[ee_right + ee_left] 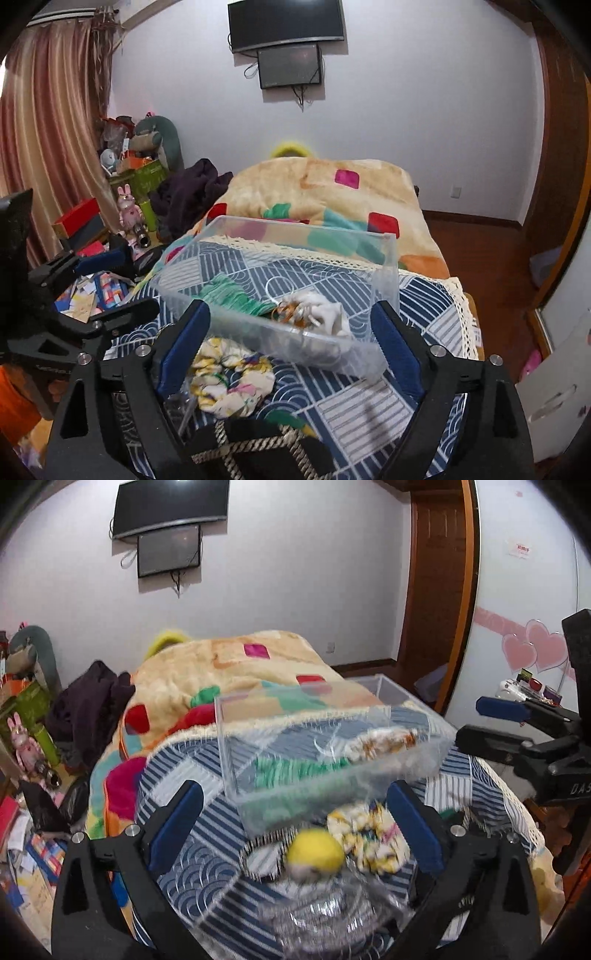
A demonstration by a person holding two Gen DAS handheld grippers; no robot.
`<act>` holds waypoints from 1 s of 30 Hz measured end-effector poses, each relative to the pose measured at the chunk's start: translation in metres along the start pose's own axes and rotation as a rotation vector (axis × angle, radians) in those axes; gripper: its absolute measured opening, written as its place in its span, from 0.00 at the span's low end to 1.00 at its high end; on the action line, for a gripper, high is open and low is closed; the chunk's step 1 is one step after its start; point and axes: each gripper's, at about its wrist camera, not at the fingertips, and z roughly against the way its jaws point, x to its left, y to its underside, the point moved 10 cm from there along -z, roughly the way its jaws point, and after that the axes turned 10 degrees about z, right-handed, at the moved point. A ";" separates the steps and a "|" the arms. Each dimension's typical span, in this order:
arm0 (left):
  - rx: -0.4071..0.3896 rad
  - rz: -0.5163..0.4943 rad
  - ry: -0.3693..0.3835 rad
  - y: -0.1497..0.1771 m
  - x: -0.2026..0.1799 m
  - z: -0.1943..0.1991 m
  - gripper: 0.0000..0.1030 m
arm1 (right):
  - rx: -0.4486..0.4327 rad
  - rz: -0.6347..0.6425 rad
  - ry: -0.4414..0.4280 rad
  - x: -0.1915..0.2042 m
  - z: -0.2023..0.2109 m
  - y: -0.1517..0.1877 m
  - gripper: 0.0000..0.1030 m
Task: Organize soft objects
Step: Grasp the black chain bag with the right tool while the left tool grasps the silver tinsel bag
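1. You are working over a bed [436, 295] with a blue-and-white patterned cover, in a cluttered bedroom with a piled blanket [332, 192] behind. The soft cover gives no firm base for anything you set down.
2. The clear plastic bin [280, 258] sits on that cover, already holding a green item [229, 295] and a white one [325, 314]. Bump its near wall and it could slide or tip (it looks light).
3. Your left gripper [295, 827] has its jaws released and wide apart, holding nothing. Between them lie a yellow ball [316, 849] and a floral scrunchie [369, 840], just in front of the bin. Close carelessly and you may catch both, or roll the ball away.
4. Your right gripper [291, 343] is likewise spread and empty, hovering at the bin's near edge with the scrunchie just below its left finger.
5. Both grippers are near each other; reaching for the same item risks a collision.
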 end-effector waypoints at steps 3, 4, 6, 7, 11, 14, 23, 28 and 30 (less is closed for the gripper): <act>0.037 0.006 0.006 0.019 0.002 0.001 0.98 | -0.001 -0.015 -0.003 0.003 0.002 0.007 0.87; 0.047 0.007 0.005 0.025 0.003 0.001 0.98 | 0.005 -0.026 -0.006 0.003 0.003 0.012 0.87; 0.077 0.010 0.005 0.038 0.003 -0.001 0.98 | 0.013 -0.044 -0.007 0.004 0.003 0.021 0.89; 0.094 0.012 0.011 0.046 0.003 -0.002 0.98 | 0.030 -0.055 -0.010 0.005 0.003 0.029 0.92; 0.145 0.026 0.031 0.069 -0.001 -0.007 0.98 | 0.094 -0.073 -0.024 0.012 -0.002 0.056 0.92; 0.173 0.035 0.049 0.085 -0.006 -0.009 0.98 | 0.139 -0.072 -0.033 0.019 -0.006 0.075 0.92; 0.204 0.060 0.062 0.106 -0.013 -0.014 0.98 | 0.181 -0.096 -0.061 0.027 -0.007 0.107 0.89; 0.184 0.086 0.050 0.108 -0.010 -0.013 0.84 | 0.178 -0.065 -0.045 0.028 -0.006 0.110 0.63; 0.180 0.095 0.055 0.107 -0.009 -0.012 0.77 | 0.172 -0.076 -0.054 0.027 -0.003 0.110 0.57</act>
